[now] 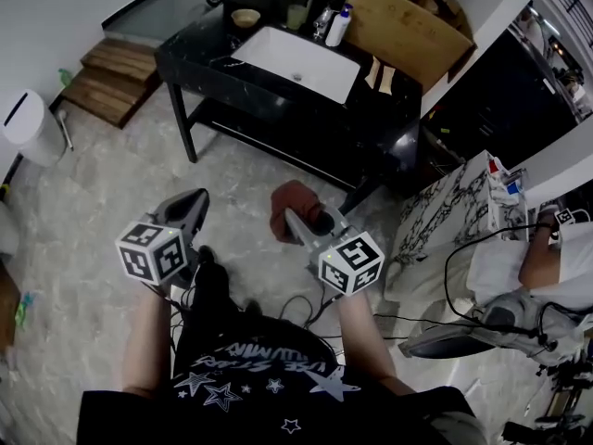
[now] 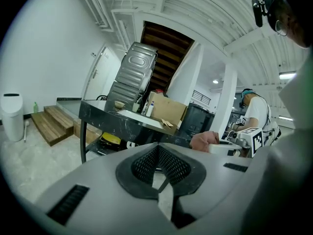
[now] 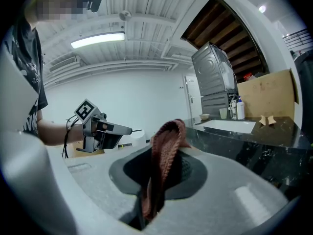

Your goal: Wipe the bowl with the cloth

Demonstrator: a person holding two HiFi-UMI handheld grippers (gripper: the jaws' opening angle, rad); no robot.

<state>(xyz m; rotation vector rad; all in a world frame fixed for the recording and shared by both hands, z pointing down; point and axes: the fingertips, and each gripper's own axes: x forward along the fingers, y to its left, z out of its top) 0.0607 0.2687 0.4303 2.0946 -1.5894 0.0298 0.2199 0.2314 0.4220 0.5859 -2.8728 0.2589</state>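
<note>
A small tan bowl (image 1: 246, 17) stands at the back left of a black counter (image 1: 199, 54), beside the white sink (image 1: 296, 61); it also shows small in the left gripper view (image 2: 119, 104) and the right gripper view (image 3: 204, 116). A red-brown cloth (image 1: 291, 204) hangs from my right gripper (image 1: 298, 222), whose jaws are shut on it (image 3: 164, 155). My left gripper (image 1: 196, 197) is shut with nothing between its pads (image 2: 146, 163). Both grippers are held over the floor, well short of the counter.
On the counter stand a white bottle (image 1: 338, 28), a cup (image 1: 296, 15) and a cardboard box (image 1: 403, 26). Wooden steps (image 1: 116, 82) and a white bin (image 1: 32, 128) lie to the left. A marbled table (image 1: 435, 221), cables and another person (image 1: 556, 258) are on the right.
</note>
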